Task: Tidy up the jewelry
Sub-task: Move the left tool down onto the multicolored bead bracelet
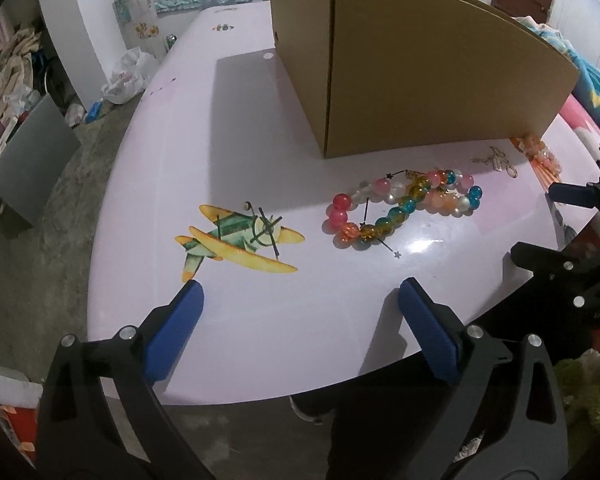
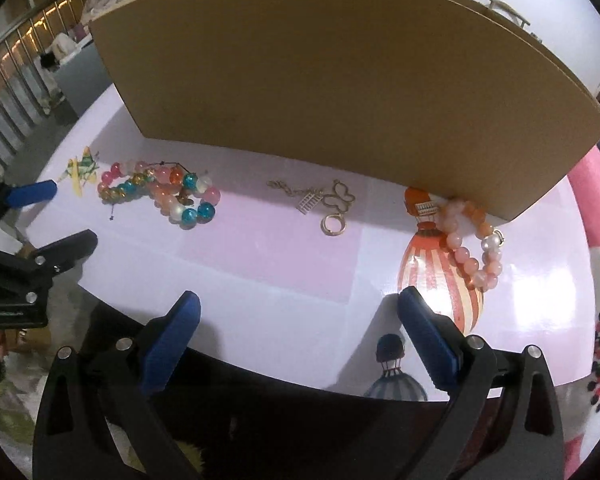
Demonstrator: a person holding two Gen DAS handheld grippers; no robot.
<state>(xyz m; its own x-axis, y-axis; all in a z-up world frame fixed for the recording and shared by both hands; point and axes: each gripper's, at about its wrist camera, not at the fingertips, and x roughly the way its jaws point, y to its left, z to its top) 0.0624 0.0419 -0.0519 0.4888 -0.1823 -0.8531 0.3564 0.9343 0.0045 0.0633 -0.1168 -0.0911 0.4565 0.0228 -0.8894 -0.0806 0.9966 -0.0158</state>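
Observation:
A tangle of multicoloured bead bracelets (image 1: 404,204) (image 2: 160,194) lies on the pale pink table (image 1: 260,120) in front of a cardboard box (image 1: 420,60) (image 2: 340,80). A gold chain with charms (image 2: 324,204) (image 1: 496,160) lies mid-table. A peach bead bracelet (image 2: 472,248) (image 1: 540,152) rests by the box's right corner. My left gripper (image 1: 300,284) (image 2: 72,213) hangs open near the table's front edge, short of the coloured beads, with nothing between its blue pads. My right gripper (image 2: 300,294) (image 1: 534,222) is open too, empty, between the chain and the peach bracelet.
An airplane sticker (image 1: 236,240) and a striped balloon sticker (image 2: 440,280) are printed on the tabletop. The box stands as a tall wall behind the jewelry. Clutter and a white bag (image 1: 128,76) lie on the floor left of the table.

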